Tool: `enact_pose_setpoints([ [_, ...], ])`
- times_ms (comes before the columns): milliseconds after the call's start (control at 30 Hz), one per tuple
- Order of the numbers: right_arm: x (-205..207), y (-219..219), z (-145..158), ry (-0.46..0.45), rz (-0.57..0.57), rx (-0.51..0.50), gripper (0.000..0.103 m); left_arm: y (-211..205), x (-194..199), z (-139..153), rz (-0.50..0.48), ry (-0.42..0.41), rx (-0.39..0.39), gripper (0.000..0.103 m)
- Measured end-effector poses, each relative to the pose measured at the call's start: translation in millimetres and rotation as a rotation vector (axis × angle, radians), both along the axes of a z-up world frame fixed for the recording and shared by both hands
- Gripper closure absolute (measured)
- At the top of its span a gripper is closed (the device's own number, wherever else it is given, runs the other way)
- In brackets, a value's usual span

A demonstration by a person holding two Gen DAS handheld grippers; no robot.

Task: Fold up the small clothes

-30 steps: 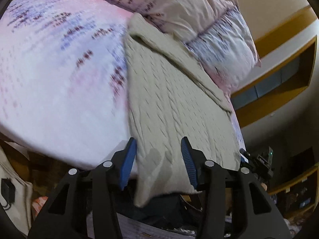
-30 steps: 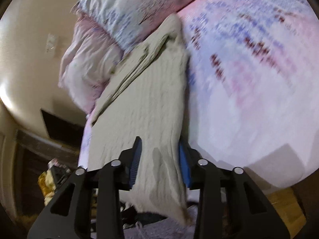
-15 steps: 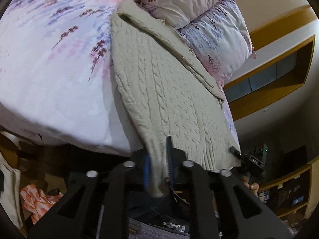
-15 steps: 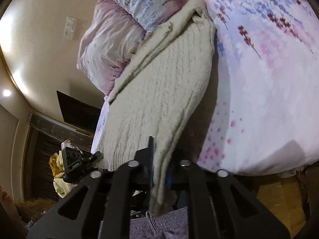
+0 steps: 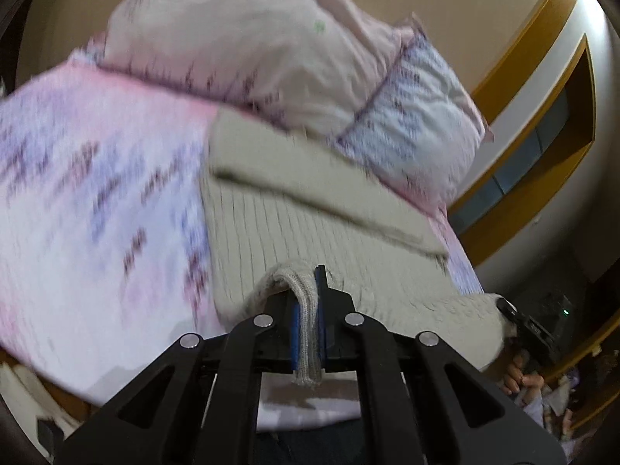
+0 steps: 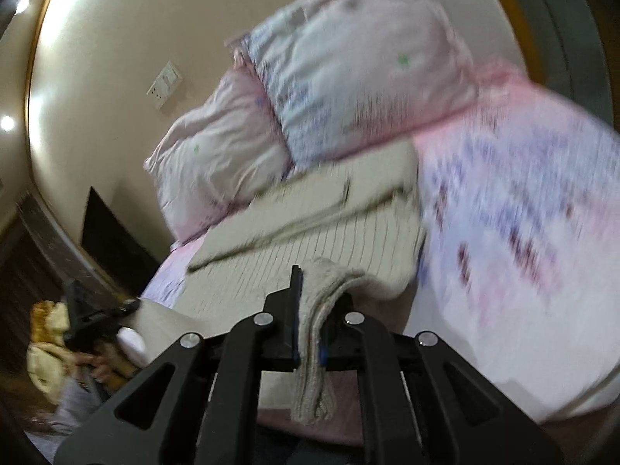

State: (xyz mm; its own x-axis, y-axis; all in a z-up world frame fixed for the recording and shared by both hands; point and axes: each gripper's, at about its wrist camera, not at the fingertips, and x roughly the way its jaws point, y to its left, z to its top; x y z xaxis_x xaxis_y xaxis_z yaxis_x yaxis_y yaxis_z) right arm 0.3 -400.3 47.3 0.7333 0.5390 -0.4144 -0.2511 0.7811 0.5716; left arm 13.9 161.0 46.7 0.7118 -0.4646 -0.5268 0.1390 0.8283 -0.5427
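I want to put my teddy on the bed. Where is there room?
The sheet beside the sweater, below the pillows, lies bare. The sweater's strip is crowded: both grippers, left and right, clamp its hem.

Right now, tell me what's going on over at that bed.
A person is folding a beige knit sweater on the bed. The left gripper and right gripper are each shut on the sweater's near hem, which is raised off the bed above the sweater's body. The far part lies flat, reaching the pillows. Both views are motion-blurred.
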Motion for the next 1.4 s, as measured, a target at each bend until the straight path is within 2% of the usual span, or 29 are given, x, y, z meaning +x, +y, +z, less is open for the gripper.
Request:
enact_pose_setpoints([
  [133,17,6,20,-0.121,-0.06,-0.074,0.097,6,30,21,0.05,-0.081,0.032,0.097],
  [200,33,12,28,-0.157,-0.086,-0.099,0.097,7,51,30,0.063,-0.091,0.033,0.097],
  [500,115,28,34,-0.15,-0.146,-0.099,0.097,1,143,35,0.11,-0.058,0.072,0.097],
  [600,140,29,28,-0.111,-0.156,-0.076,0.097,1,176,28,0.116,-0.022,0.064,0.097],
  [733,179,27,10,-0.015,-0.175,-0.037,0.097,-2,218,11,0.12,0.023,0.07,0.097],
  [833,213,25,-12,0.109,-0.204,-0.014,0.097,-2,248,-11,0.128,0.091,0.055,0.097],
  [900,240,22,-37,0.251,-0.215,0.014,0.095,-3,262,-25,0.133,0.14,0.053,0.097],
  [1000,255,15,-59,0.365,-0.197,0.088,0.092,-5,273,-41,0.126,0.191,0.028,0.097],
  [1133,251,9,-54,0.368,-0.146,0.134,0.086,-7,274,-43,0.099,0.188,0.025,0.097],
  [1267,250,4,-48,0.385,-0.08,0.219,0.087,1,280,-45,0.092,0.208,-0.065,0.097],
  [1333,255,-2,-47,0.384,-0.102,0.259,0.092,4,283,-49,0.098,0.224,-0.107,0.097],
  [1400,263,-7,-50,0.384,-0.15,0.301,0.092,5,286,-52,0.102,0.236,-0.126,0.097],
])
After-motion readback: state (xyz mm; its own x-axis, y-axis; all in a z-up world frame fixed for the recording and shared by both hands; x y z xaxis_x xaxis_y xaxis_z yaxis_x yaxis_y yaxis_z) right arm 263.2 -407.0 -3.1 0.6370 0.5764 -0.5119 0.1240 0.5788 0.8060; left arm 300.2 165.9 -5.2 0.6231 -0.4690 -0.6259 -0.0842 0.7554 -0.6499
